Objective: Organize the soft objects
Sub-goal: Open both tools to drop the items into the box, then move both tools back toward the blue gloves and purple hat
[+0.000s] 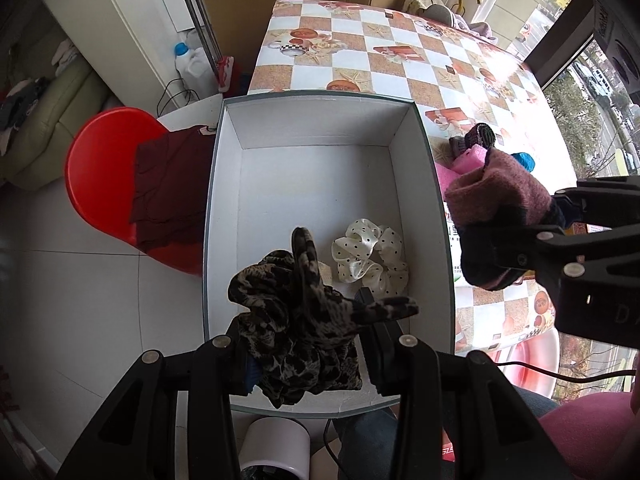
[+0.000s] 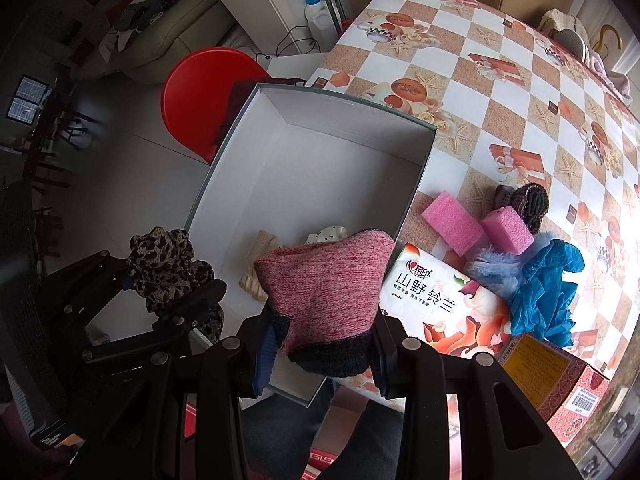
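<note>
Here, a leopard-print scrunchie (image 1: pixel 296 320) is pinched by the left gripper (image 1: pixel 308 344) above the white box (image 1: pixel 320 128); a pink knit sock (image 2: pixel 324 292) is clamped in the right gripper (image 2: pixel 320 344). Pink sponges (image 2: pixel 452 222) are shown fully only in the right view.

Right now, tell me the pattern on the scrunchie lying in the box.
Cream satin with black polka dots; the scrunchie shows best in the left wrist view.

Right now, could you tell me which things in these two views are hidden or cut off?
- Beige cloth in the white box: the left wrist view shows only a sliver; the leopard-print scrunchie covers it.
- Polka-dot scrunchie: mostly hidden in the right wrist view by the pink knit sock.
- Dark knit item: pink foam blocks partly cover it; its type is unclear.
- Red carton: cut off by the right gripper.
</note>
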Demonstrator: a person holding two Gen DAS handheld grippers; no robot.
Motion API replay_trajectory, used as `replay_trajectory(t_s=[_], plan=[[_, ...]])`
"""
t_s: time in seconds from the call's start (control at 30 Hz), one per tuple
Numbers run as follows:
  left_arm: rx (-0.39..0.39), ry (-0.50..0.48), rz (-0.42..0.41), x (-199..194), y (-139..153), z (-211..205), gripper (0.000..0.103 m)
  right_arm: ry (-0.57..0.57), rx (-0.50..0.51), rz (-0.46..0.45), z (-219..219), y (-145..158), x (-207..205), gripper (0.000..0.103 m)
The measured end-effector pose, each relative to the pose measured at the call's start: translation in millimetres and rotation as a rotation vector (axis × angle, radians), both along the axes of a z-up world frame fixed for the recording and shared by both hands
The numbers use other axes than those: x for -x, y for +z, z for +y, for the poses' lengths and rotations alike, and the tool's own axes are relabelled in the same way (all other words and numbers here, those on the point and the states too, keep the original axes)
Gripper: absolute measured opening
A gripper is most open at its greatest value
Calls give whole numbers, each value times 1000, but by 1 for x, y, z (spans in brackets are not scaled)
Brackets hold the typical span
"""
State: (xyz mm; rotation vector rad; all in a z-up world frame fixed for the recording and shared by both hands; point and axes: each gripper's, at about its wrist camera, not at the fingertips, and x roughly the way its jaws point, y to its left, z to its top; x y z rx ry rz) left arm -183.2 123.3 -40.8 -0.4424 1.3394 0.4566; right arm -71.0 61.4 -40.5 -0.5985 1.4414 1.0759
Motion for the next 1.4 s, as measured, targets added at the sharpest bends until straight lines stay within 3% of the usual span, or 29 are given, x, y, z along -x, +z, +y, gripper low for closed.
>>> replay_trajectory(t_s=[0.23, 0.37, 0.43, 0.5, 0.67, 0.73, 0.8, 0.83, 0.9, 1.1, 1.27, 1.4], plan=[[-21, 19, -2, -3, -1, 4, 51, 14, -18, -16, 21, 5, -3, 42], [-51, 13, -1, -5, 1, 2, 73, 11, -25, -16, 26, 9, -6, 45], [-62, 8, -10, -5, 3, 1, 78, 5, -28, -13, 27, 10, -9, 53], [-64, 14, -27, -5, 6, 2, 82, -13, -42, -11, 24, 13, -12, 87], [-39, 54, -61, -8, 11, 9, 89, -65, -56, 23, 13, 20, -29, 91], [-36, 59, -93, -12, 17, 12, 103, -101, -51, 52, 5, 24, -42, 91], [-42, 41, -141, -20, 27, 12, 103, -154, -71, 97, -11, 31, -61, 91], [-41, 22, -155, -27, 32, 11, 103, -182, -82, 106, -20, 36, -73, 91], [-43, -19, -173, -42, 39, 8, 103, -244, -84, 94, -42, 47, -100, 103], [-19, -162, -149, -114, 40, -15, 103, -390, -8, 9, -116, 58, -181, 103], [-21, -310, -51, -185, 14, -46, 103, -399, 117, -5, -156, 25, -224, 103], [-41, -407, 38, -236, -19, -65, 103, -354, 185, 50, -170, -20, -243, 103]])
